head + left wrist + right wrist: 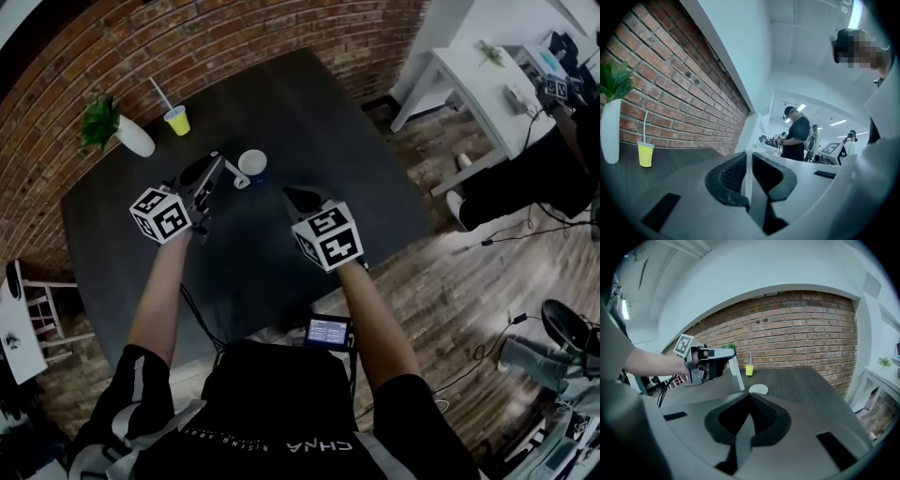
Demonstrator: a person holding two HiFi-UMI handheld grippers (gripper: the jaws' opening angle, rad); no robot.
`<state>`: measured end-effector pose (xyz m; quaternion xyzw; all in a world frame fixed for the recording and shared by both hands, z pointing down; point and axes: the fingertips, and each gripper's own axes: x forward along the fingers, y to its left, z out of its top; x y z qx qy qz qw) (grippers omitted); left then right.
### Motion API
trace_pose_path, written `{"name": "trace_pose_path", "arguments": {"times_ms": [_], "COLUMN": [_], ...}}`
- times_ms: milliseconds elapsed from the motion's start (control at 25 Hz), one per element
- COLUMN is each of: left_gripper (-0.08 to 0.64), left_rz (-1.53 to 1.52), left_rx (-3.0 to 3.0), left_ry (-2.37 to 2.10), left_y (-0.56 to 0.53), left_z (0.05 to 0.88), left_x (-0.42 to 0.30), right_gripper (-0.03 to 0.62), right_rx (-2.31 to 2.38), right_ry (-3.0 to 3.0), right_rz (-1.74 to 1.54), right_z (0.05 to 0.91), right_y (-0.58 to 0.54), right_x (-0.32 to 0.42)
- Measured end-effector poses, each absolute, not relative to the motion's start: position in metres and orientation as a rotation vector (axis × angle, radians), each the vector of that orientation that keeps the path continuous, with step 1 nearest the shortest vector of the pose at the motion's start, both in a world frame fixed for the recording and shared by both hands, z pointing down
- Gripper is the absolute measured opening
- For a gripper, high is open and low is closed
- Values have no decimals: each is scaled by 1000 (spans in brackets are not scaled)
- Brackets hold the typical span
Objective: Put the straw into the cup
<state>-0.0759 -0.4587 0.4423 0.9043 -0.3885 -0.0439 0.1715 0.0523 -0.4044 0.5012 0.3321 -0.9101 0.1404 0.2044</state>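
**Straw pinched in the left gripper, beside the white cup**

The left gripper [748, 159] has its jaws closed on the white straw [737, 373]; in the left gripper view the straw runs as a thin pale line straight up and down between the two dark pads. In the right gripper view its long axis stands steep but tilted. The upper end is in the jaws at about 11 o'clock. The lower end points down toward 5 o'clock and ends just beside the rim of the white cup [251, 162]. Whether the tip touches the cup or the table cannot be told.

The white cup stands upright near the middle of the dark table [281, 112], at about 1 o'clock from the left gripper in the head view. The right gripper [750, 397] is at roughly 5 o'clock from the cup, apart from it. Its jaws are pressed together with nothing between them.

At about 10 o'clock from the white cup, well apart from it, stands a yellow cup [176, 120] with its own straw [159, 94] leaning toward 11 o'clock. Just beside it, at 8 o'clock, is a white vase [136, 139] with a green plant, close to the brick wall [187, 37].
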Motion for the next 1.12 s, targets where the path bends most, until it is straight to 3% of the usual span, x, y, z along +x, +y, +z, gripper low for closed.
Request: {"name": "trace_pose_path", "arguments": {"times_ms": [1120], "left_gripper": [43], "left_rz": [-34], "left_rx": [2434], "left_ry": [-1097], "left_y": [-529], "left_z": [551], "left_x": [-56], "right_gripper": [6], "right_rx": [977], "right_ry": [-2487], "right_rz": [589], "right_z": [552], "right_y": [-455], "right_x": [58]}}
